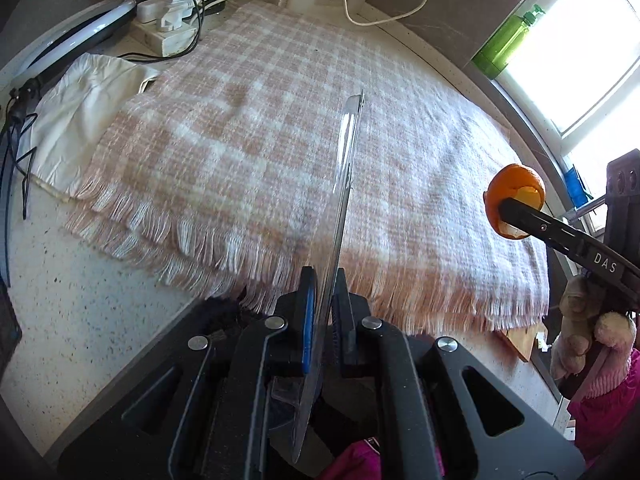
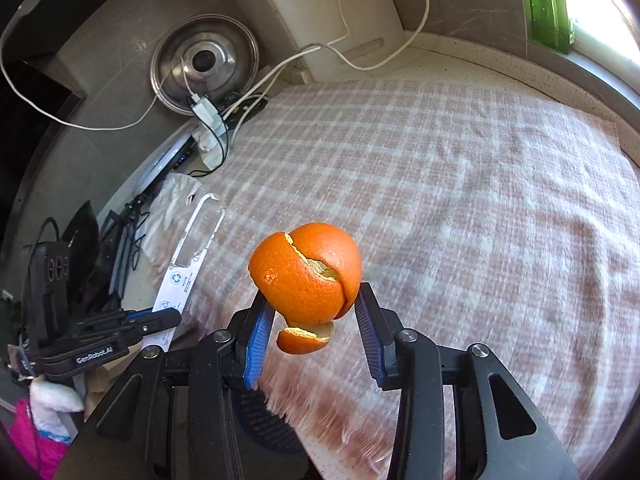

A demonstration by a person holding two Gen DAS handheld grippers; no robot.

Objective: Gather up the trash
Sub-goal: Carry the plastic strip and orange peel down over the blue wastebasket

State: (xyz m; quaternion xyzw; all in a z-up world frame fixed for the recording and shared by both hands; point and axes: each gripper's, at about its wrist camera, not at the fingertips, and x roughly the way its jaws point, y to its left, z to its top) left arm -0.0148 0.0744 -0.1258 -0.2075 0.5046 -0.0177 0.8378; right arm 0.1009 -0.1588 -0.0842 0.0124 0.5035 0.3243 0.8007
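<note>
Left hand-held gripper point(image 1: 323, 312) pinches plastic packaging point(image 1: 344, 184) (edge-on) | right hand-held gripper point(image 2: 308, 320) clamps orange peel point(image 2: 306, 270)

A pink checked blanket point(image 1: 280, 140) covers the counter; at eleven o'clock sit a power strip point(image 1: 168, 28) and metal lid point(image 2: 206, 62).

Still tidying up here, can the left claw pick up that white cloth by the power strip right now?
Probably not: the left claw is shut on a clear plastic package, so it has no free grip, though nothing lies over the white cloth.
</note>
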